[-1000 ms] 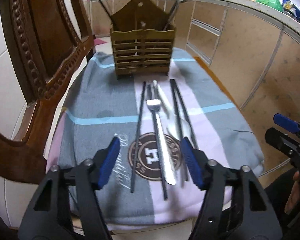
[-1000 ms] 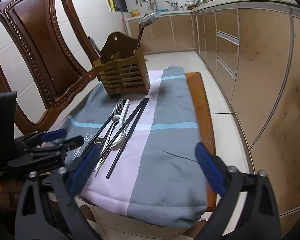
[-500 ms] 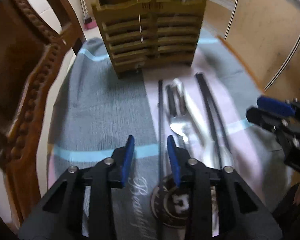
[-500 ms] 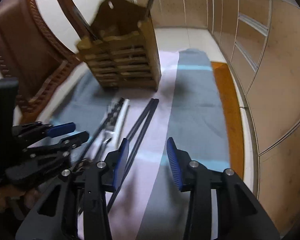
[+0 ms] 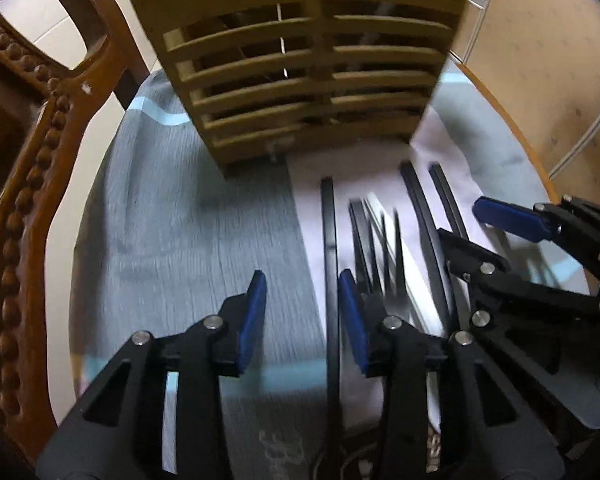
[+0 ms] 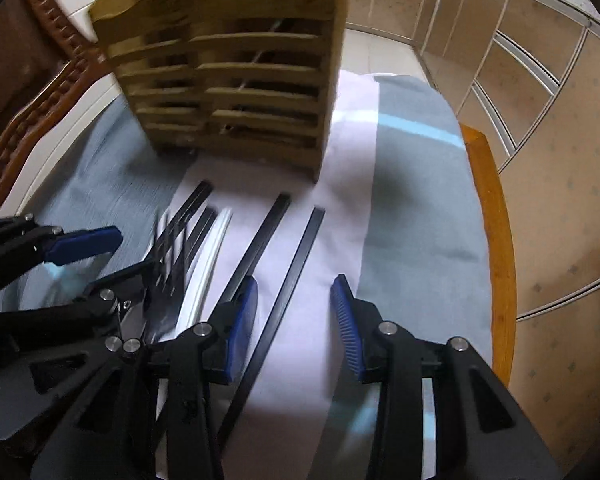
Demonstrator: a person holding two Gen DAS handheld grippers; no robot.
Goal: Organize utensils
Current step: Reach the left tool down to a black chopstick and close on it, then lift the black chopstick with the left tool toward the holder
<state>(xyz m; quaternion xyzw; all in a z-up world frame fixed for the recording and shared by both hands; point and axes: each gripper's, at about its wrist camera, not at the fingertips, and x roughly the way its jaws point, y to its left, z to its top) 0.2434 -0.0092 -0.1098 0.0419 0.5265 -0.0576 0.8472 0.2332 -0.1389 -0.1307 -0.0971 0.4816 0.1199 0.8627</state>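
Note:
A slatted wooden utensil holder (image 5: 300, 68) stands at the far end of the cloth; it also shows in the right wrist view (image 6: 236, 76). Black chopsticks, a fork (image 5: 376, 248) and a white-handled utensil (image 6: 208, 264) lie side by side before it. My left gripper (image 5: 302, 312) is open and low over the cloth, with the leftmost chopstick (image 5: 329, 240) between its fingertips. My right gripper (image 6: 294, 320) is open and low, straddling the rightmost chopstick (image 6: 292, 276), with another chopstick (image 6: 260, 240) by its left finger.
A carved wooden chair (image 5: 28, 184) stands close on the left. The grey and lilac cloth (image 6: 416, 208) covers a wooden table whose edge (image 6: 496, 240) shows on the right. Kitchen cabinets (image 6: 540, 128) lie beyond. The two grippers are close together.
Both grippers have moved forward and down toward the utensils and the holder. Over the second their jaws narrowed from wide open to a smaller gap, each now around a chopstick.

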